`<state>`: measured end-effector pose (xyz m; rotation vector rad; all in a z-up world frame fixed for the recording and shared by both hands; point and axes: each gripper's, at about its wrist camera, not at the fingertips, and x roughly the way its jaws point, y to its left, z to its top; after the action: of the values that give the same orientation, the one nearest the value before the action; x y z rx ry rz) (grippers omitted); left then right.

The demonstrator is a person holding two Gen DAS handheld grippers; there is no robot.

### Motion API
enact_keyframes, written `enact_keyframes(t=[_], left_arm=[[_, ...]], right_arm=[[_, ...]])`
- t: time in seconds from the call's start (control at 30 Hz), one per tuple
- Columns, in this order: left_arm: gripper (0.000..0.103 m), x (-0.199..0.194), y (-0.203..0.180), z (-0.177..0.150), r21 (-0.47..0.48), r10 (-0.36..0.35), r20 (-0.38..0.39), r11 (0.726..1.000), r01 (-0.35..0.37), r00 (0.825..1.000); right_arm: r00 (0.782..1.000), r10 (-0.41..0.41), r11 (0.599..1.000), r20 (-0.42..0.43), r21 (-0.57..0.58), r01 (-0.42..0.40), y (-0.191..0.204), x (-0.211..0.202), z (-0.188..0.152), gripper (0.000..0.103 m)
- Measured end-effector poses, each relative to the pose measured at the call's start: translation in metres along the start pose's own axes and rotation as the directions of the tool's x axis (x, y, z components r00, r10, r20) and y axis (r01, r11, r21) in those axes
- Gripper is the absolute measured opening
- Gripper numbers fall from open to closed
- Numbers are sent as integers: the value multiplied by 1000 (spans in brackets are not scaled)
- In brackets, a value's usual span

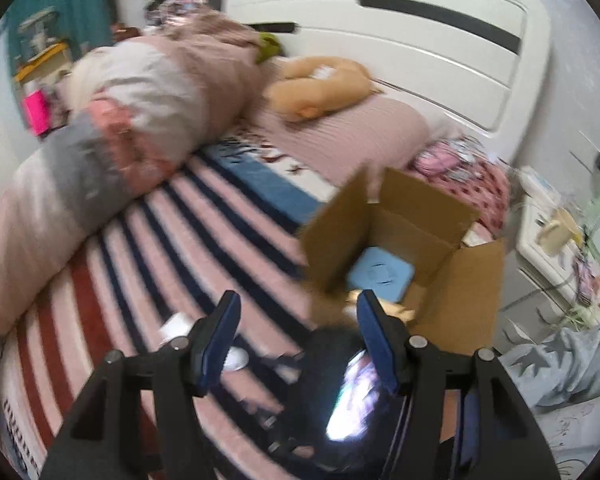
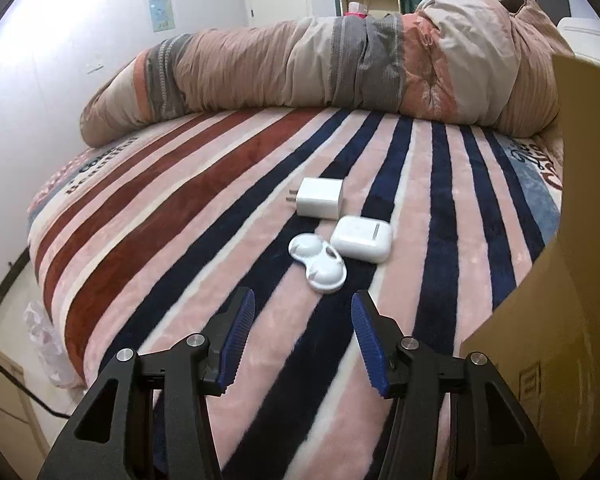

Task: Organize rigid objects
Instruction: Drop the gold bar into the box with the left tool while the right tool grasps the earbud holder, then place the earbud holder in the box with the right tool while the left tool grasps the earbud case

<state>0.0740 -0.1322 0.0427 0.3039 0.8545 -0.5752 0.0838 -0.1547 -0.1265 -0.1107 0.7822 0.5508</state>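
On the striped bed, an open cardboard box [image 1: 452, 280] holds a light blue flat case [image 1: 380, 272]; its wall shows at the right edge of the right wrist view [image 2: 572, 240]. My left gripper [image 1: 296, 320] is open above the bed just short of the box, with the other gripper's dark body and shiny lens [image 1: 352, 396] below it. A white object [image 1: 176, 328] lies behind its left finger. My right gripper [image 2: 302, 320] is open and empty, just short of a white contact lens case [image 2: 318, 262], a white earbud case [image 2: 362, 238] and a white charger plug [image 2: 320, 198].
A rolled quilt [image 2: 300, 68] lies along the far side of the bed. A tan plush toy [image 1: 316, 88] and pink pillow [image 1: 340, 136] sit by the white headboard [image 1: 400, 40]. A cluttered nightstand [image 1: 560, 248] stands right of the box.
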Motion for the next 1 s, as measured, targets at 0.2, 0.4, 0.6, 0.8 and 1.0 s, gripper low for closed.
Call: enact_keyframes(t=[0.2,0.4,0.6,0.8,1.0], left_arm=[[62,-18,68,-59,-137,119,26,984,-114,993],[62,-2,119,-119,-233,181,-23,955,-181,983],[62,12,144,-155,-307,175,-41,935,-179,984],[62,12,157,-170,-351,184,-41,917,-187,982],[62,8,159,-179,-358,199,-42,912,-201,979]], right_arm=[[999,-45,999,-27,-27,45,2,23,16,47],[992,-69,995,-103,-72,62,2,59,19,47],[988,-104,988,-116,-127,89,5,72,18,22],[995,-66,984,-74,-169,53,26,50,21,22],[995,87,984,43,-158,-79,53,-28,37,22]])
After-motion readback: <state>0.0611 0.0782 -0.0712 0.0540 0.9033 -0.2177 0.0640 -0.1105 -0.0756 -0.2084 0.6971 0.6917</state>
